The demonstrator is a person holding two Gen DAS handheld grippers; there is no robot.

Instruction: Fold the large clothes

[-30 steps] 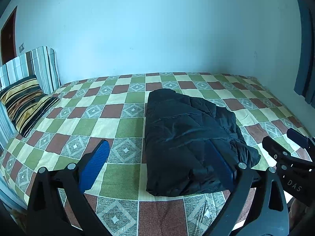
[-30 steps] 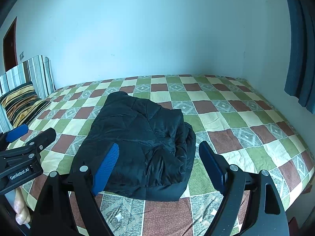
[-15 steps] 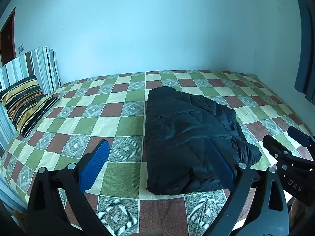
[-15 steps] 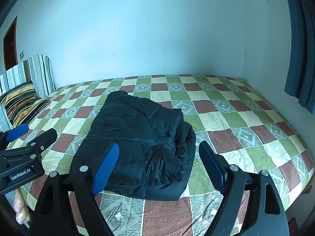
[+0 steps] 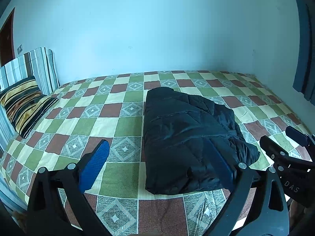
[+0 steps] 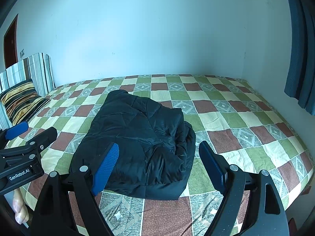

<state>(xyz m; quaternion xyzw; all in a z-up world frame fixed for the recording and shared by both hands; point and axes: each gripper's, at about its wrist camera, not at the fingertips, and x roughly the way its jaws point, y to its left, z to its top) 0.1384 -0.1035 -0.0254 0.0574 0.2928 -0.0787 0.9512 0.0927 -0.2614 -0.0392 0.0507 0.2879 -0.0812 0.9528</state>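
Though folded, jacket [image 5: 189, 137] beyond tongs [image 5: 157, 165].

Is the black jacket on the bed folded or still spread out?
Folded. The black jacket lies as a compact, thick bundle with layers doubled over on the checkered bedspread, no sleeves trailing. Both grippers are open and clear of it.

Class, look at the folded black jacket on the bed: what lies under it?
The black jacket rests directly on the checkered bedspread, whose squares surround it. Whatever lies beneath the jacket's bulk, or inside its folds, is covered.

Glossy quilted black jacket [image 5: 187, 137] on matt woven checked bedspread [image 5: 110, 125]
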